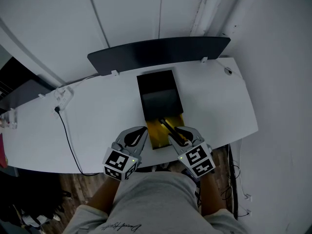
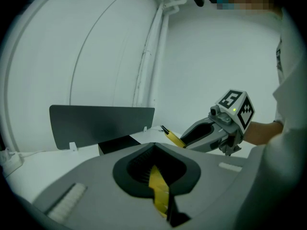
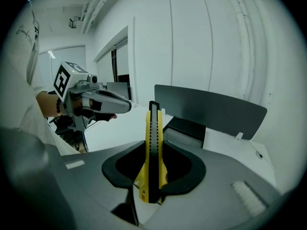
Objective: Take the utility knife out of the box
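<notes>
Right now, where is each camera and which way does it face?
Head view: on the person's head, facing down at table, box, left hand-held gripper, right hand-held gripper; forearms and clothes show.
Left gripper view: on the left one, facing along jaws shut on the box's yellow edge; right one and forearm show.
Right gripper view: on the right one, facing along jaws clamping the utility knife; left one shows.
Shared: all see the dark panel.

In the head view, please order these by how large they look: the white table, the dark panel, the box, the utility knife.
Largest to smallest:
1. white table
2. dark panel
3. box
4. utility knife
The differences are plain, so nearness to the camera changes nothing.
</notes>
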